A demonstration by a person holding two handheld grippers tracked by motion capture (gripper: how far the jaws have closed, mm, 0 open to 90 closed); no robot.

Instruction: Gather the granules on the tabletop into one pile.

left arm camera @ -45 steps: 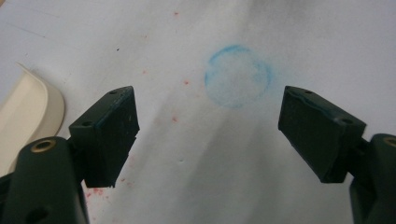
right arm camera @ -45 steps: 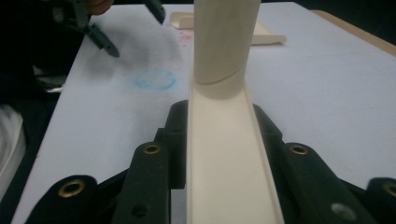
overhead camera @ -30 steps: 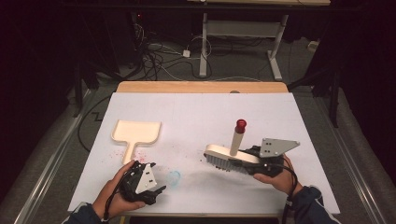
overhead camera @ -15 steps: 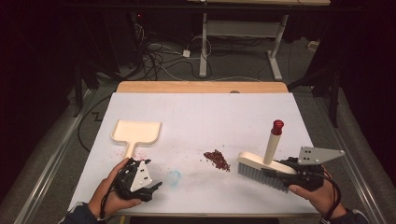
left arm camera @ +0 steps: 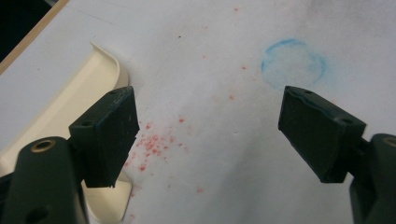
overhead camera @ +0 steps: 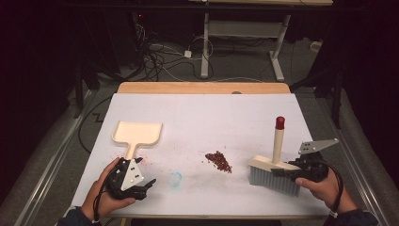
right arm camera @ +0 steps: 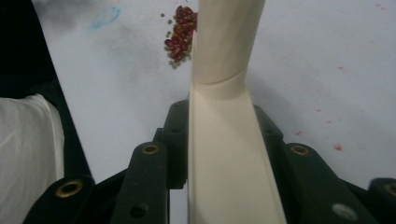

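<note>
The right gripper (overhead camera: 282, 170) is pinching the stiff, light cream plastic brush (overhead camera: 274, 174) by its back, right of the red bean pile (overhead camera: 219, 161). The left gripper (overhead camera: 146, 184) is waiting left of the pile, jaws spread, nothing between them.

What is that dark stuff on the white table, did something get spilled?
Yes. A small heap of dark red beans lies loose on the table, with a few strays beside it. Faint pink specks dot the sheet by the dustpan, and a smudged blue ring is near the front edge. The right gripper holds a brush.
</note>
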